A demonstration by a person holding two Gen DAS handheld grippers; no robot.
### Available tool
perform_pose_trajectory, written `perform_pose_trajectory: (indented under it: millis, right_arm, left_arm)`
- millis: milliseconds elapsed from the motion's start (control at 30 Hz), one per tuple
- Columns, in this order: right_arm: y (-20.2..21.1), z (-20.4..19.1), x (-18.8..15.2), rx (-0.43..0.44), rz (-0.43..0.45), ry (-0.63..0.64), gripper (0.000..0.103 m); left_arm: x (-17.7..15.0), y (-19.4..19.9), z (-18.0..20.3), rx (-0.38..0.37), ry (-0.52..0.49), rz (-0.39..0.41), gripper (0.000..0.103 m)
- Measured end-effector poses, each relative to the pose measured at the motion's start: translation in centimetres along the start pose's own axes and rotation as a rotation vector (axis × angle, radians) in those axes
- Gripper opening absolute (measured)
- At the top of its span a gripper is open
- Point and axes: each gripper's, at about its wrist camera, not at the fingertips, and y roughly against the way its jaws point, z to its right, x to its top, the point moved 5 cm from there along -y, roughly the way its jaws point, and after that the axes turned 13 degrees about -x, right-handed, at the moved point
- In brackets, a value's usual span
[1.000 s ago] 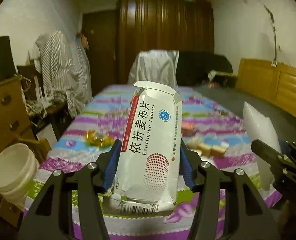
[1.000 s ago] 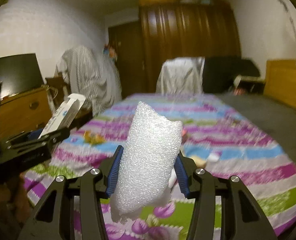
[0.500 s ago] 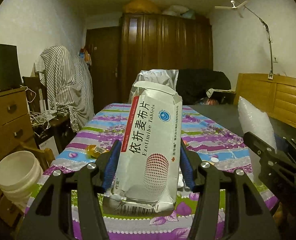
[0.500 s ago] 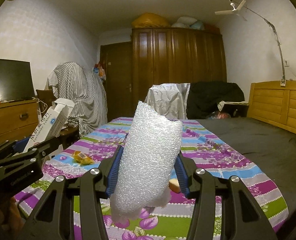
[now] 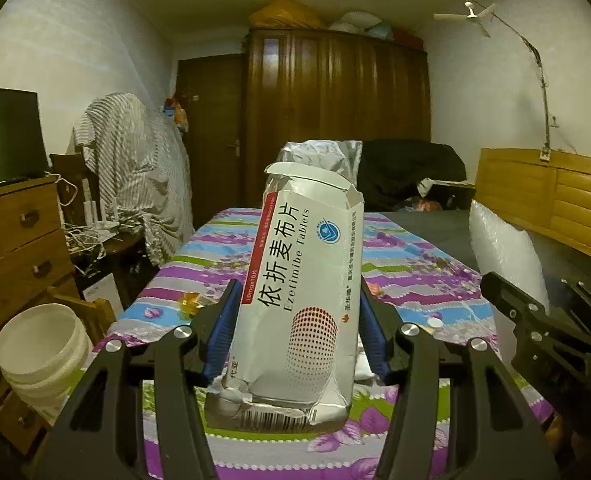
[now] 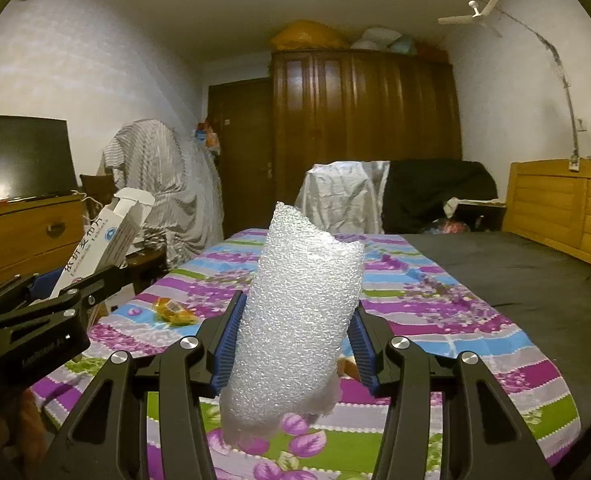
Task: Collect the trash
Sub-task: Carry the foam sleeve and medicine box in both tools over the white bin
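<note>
We have two pieces of trash in hand. The crumpled tablet box point(image 5: 299, 304) stands nearly upright between the pads of the left tool point(image 5: 295, 332), its long axis running up and leaning slightly right, its torn flap at the top; the jaws are clamped on its two sides, partway apart. The roll of bubble wrap point(image 6: 299, 328) stands likewise in the right tool point(image 6: 295, 340), long axis up, squeezed between the blue pads. Both are held clear above the bed point(image 6: 435, 320), over its near end.

The white bucket point(image 5: 41, 354) sits low at the left of the left view, beside the wooden dresser point(image 5: 15, 248) and off the bed's edge. We judge it the likely bin, which puts the left hand nearer; the box would travel left and down. An orange wrapper point(image 6: 175, 312) lies on the flowered sheet ahead, well apart from both tools and not yet collected.
</note>
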Motion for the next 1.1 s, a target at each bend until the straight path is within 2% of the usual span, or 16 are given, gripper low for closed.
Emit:
perform_pose_trajectory:
  millis: [200, 433, 833, 1100]
  right_arm:
    - [-2.0, -4.0, 1.7, 0.092, -0.023, 0.023, 0.051]
    - [-4.0, -10.8, 4.6, 0.215, -0.024, 0.045, 0.051]
    - [-6.9, -27.1, 8.9, 0.452, -0.073, 0.12, 0.051]
    - [-8.9, -40.8, 11.1, 0.602, -0.138, 0.191, 0.051]
  left_arm:
    - [1.1, 0.9, -4.0, 0.088, 0.039, 0.019, 0.053]
    - [2.1, 2.8, -10.0, 0.2, 0.092, 0.024, 0.053]
    - [2.8, 6.7, -22.2, 0.408, 0.198, 0.005, 0.054]
    - [2.7, 9.1, -30.0, 0.523, 0.25, -0.034, 0.054]
